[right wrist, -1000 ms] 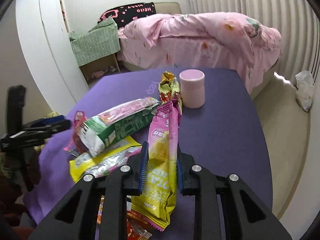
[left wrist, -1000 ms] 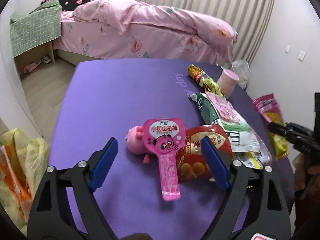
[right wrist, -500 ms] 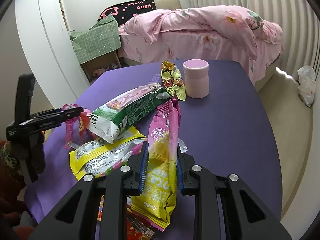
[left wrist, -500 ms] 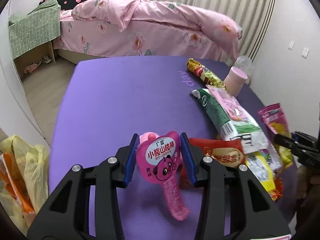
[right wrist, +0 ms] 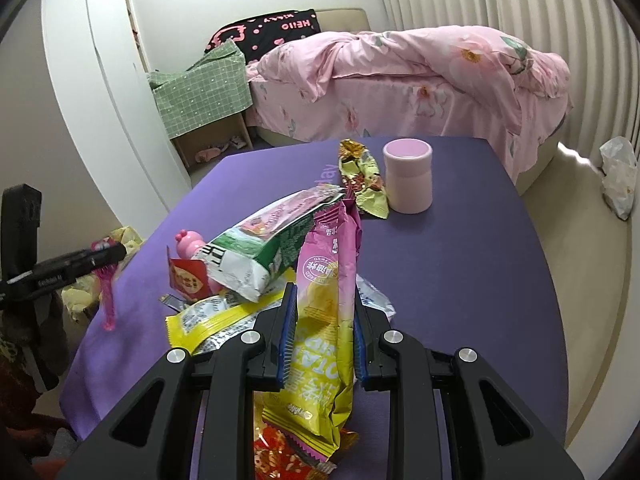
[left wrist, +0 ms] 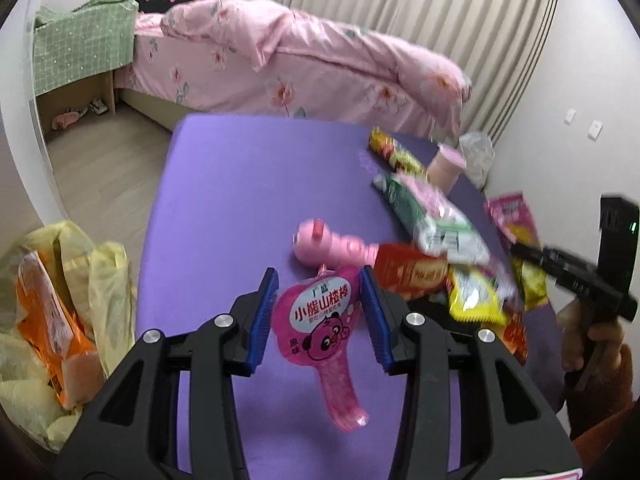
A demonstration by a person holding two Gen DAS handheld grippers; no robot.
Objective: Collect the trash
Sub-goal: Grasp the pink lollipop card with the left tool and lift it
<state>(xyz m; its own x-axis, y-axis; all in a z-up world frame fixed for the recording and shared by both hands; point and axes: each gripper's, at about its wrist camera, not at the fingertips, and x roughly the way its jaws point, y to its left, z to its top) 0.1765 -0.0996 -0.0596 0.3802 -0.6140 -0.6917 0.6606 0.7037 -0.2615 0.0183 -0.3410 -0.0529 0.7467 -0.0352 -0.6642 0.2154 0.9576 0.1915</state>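
Lifted the pink wrapper clear of the purple table since a moment ago, pinched in the left gripper; best swung level to the yellow bag, right gripper pinching the yellow packet.

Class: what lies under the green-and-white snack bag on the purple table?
Under the green-and-white bag show a red packet, a pink toy and a yellow wrapper. Whatever else it covers is hidden.

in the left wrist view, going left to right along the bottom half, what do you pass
yellow trash bag → pink bear wrapper held in the left tool → red packet → yellow packet → right tool
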